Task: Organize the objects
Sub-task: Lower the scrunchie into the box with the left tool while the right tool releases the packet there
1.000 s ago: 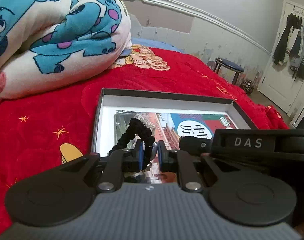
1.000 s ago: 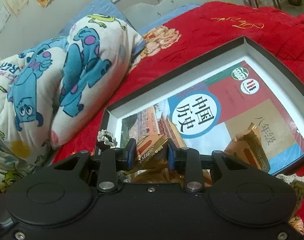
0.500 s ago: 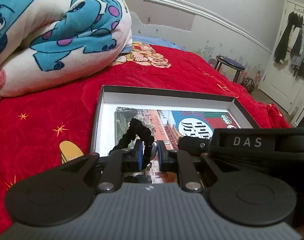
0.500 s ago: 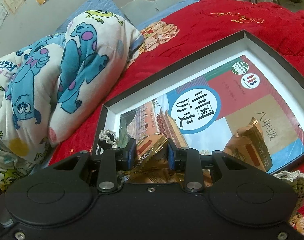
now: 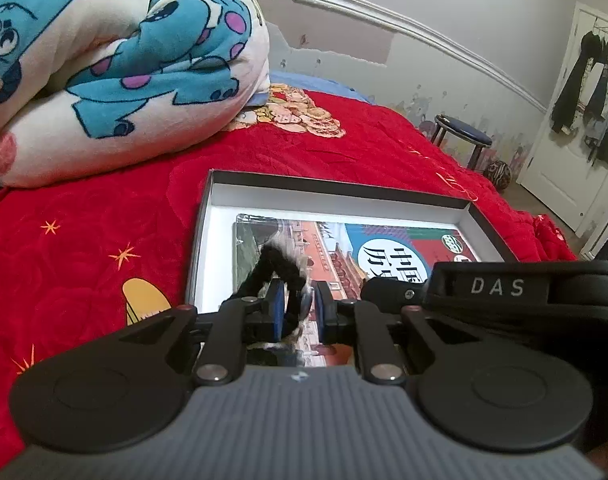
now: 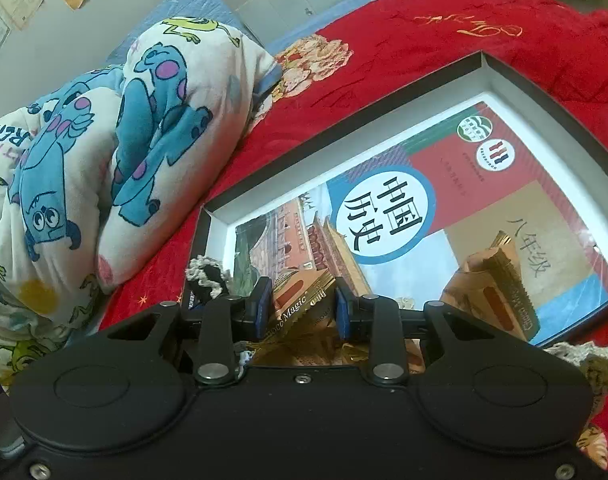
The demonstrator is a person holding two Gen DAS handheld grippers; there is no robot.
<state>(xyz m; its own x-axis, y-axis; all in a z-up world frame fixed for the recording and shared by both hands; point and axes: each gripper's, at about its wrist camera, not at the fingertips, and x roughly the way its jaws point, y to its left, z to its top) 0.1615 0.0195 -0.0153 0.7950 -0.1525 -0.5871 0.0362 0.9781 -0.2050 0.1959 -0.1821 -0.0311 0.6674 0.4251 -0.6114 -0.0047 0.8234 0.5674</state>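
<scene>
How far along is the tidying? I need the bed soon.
Done: a textbook and one gold wrapper lie in the box. In hand: the left claw grips a black scrunchie; the right claw grips a gold Coco Magic packet. Left: dropping both in, plus a crocheted piece beside the box.

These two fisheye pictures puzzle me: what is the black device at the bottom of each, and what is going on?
No robot here: a person holds a two-finger gripper in each hand, each with a camera looking along its fingers. In the left view, the left gripper is shut on a black crocheted piece. In the right view, the right gripper is shut on a gold Coco Magic packet. Both hang over a shallow box on a red bedspread, which holds a Chinese history textbook and a second gold packet. A cartoon blanket lies beside the box.
</scene>
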